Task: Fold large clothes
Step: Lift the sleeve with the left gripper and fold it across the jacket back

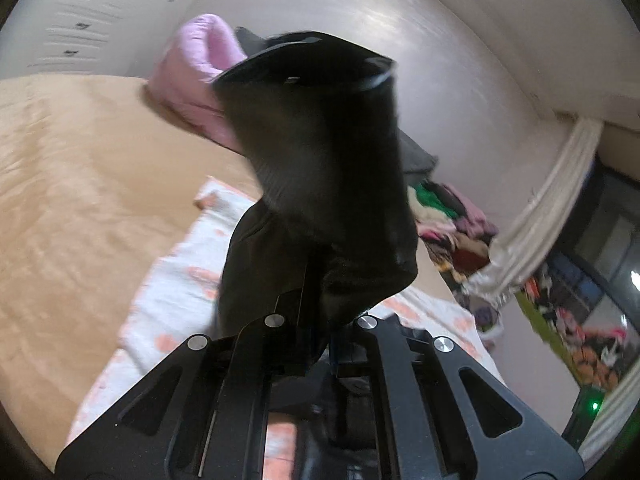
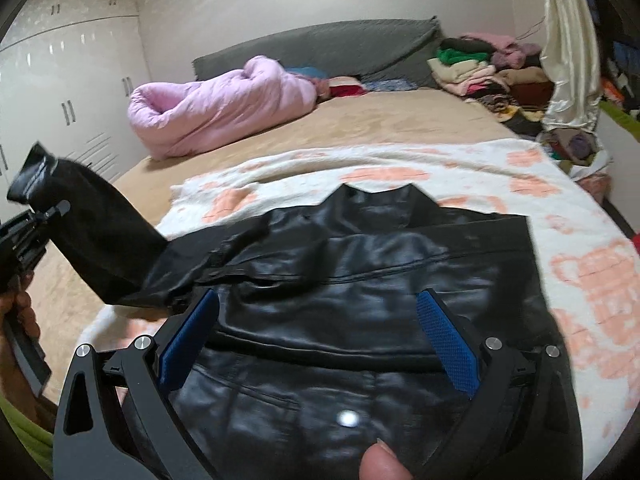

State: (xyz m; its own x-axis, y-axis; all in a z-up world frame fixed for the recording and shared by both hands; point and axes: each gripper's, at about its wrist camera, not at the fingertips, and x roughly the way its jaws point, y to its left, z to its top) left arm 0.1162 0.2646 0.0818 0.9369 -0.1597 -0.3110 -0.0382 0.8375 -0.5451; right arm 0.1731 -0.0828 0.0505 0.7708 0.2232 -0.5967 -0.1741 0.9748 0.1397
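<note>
Left gripper (image 1: 316, 320): jaws clamped on the sleeve (image 1: 320, 152) near its cuff, which stands up past the fingers in the left wrist view and blocks most of it. The right wrist view shows the same sleeve (image 2: 96, 240) lifted clear of the bed (image 2: 400, 120), running taut from the gripper (image 2: 48, 216) down to the shoulder of the jacket (image 2: 360, 288); judged a carry of the sleeve inward over the body, first fold of the task. Right gripper (image 2: 316, 344): jaws wide apart, blue pads (image 2: 188, 336) either side of the jacket's lower back, nothing between them; probably poised to pin or grab the hem so the body does not drag with the sleeve. Jacket lies spread, collar away from the camera, on a white and orange blanket (image 2: 580, 264) that gives a flat folding surface. Pink quilt (image 2: 216, 108) and clothes pile (image 2: 480, 72) sit well apart, near the headboard.
</note>
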